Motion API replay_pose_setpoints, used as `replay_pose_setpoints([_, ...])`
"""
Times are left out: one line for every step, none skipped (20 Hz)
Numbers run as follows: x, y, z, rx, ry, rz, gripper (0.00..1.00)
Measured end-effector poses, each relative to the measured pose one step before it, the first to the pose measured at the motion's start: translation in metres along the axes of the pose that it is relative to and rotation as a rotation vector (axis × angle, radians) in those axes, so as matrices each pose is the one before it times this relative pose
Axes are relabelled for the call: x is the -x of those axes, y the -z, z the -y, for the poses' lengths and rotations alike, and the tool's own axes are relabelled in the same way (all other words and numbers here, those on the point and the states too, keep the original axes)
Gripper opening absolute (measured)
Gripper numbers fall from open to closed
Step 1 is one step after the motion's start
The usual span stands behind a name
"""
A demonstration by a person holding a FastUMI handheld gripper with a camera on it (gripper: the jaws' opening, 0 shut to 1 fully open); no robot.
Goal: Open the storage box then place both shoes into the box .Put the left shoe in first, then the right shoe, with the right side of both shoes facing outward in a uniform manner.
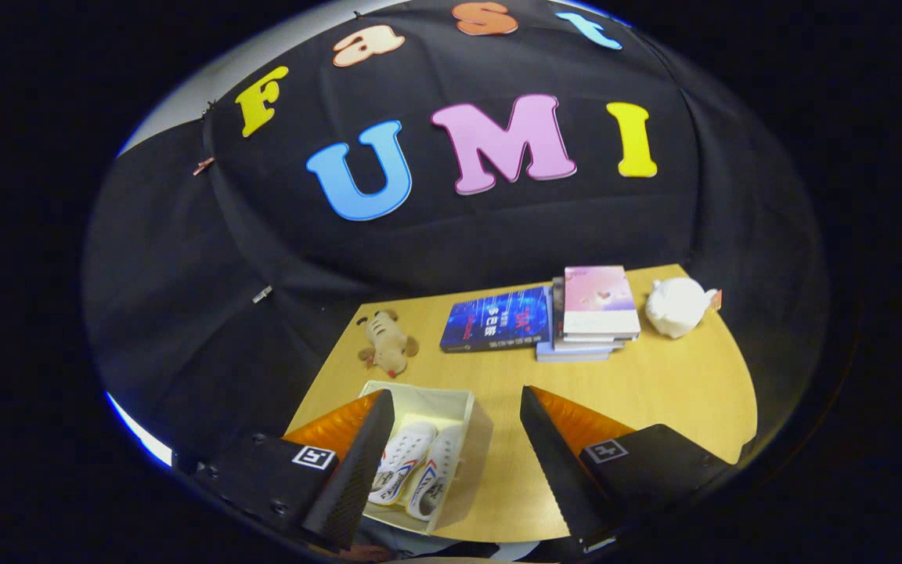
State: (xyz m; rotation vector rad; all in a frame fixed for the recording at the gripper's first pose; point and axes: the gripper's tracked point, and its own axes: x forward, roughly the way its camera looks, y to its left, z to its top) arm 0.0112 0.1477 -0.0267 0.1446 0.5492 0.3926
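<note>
**Both shoes boxed, gripper stands clear**

A hand-held gripper (451, 462) hovers above the worktop (654, 392), its fingers spread wide apart and holding nothing. Below, partly behind the left finger, the open storage box (473, 427) holds two white shoes (418, 470) side by side, standing on edge so both fit the narrow space. Their long axes run with the box's length, roughly along the line of the fingers; which ends are the toes is hard to tell. That both lie the same way suits the task's call for uniform facing, and placing looks finished. Beyond the fingers sit a plush toy (387, 345), stacked books (568, 313) and a white teapot-like figure (678, 307).
</note>
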Motion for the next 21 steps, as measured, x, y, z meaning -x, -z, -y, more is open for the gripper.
replay_pose_setpoints([0.00687,-0.01472,0.01482,0.03231,0.01151,0.04414,0.99])
replay_pose_setpoints([0.00572,-0.01316,0.01557,0.03664,0.01503,0.04512,0.98])
replay_pose_setpoints([0.00571,-0.0143,0.01564,0.03342,0.01192,0.04934,0.99])
replay_pose_setpoints([0.00512,-0.01318,0.01396,0.02583,0.01368,0.05054,0.98])
replay_pose_setpoints([0.0053,-0.01431,0.01485,0.01757,0.01239,0.05191,0.98])
replay_pose_setpoints([0.00439,-0.01225,0.01352,0.01405,0.00668,0.05129,0.98])
replay_pose_setpoints([0.00458,-0.01004,0.0128,0.0103,0.00644,0.04526,0.99])
replay_pose_setpoints([0.00576,-0.00544,0.01142,0.00511,0.00661,0.0354,0.98])
replay_pose_setpoints([0.00441,-0.00414,0.00955,0.00244,0.00296,0.03078,0.98])
replay_pose_setpoints([0.00415,-0.00307,0.00839,0.00324,0.00252,0.02492,0.98])
replay_pose_setpoints([0.0041,0.00097,0.00619,0.00225,0.00217,0.01397,0.98])
replay_pose_setpoints([0.00386,0.00237,0.00252,0.00217,-0.00677,0.00526,0.98])
replay_pose_setpoints([0.00388,0.00232,0.00103,0.00434,-0.01193,0.00844,0.98])
replay_pose_setpoints([0.00185,-0.00102,0.00437,0.00058,-0.00332,0.01165,0.98])
replay_pose_setpoints([0.00179,0.00015,0.00483,0.00461,0.01624,0.01537,0.98])
replay_pose_setpoints([-0.00056,0.00229,0.00751,0.0053,0.03053,0.00526,0.98])
replay_pose_setpoints([0.00229,0.00192,-0.00022,-0.00161,0.0058,0.00325,0.98])
replay_pose_setpoints([0.00003,0.00175,-0.00482,-0.00789,-0.00314,-0.0028,0.98])
replay_pose_setpoints([0.00054,0.00354,-0.00212,-0.00585,0.00225,-0.0063,0.98])
replay_pose_setpoints([0.00145,0.0032,-0.00216,-0.00979,-0.00177,-0.01206,0.98])
replay_pose_setpoints([0.00104,0.00252,-0.00197,-0.01167,0.00553,-0.00779,0.98])
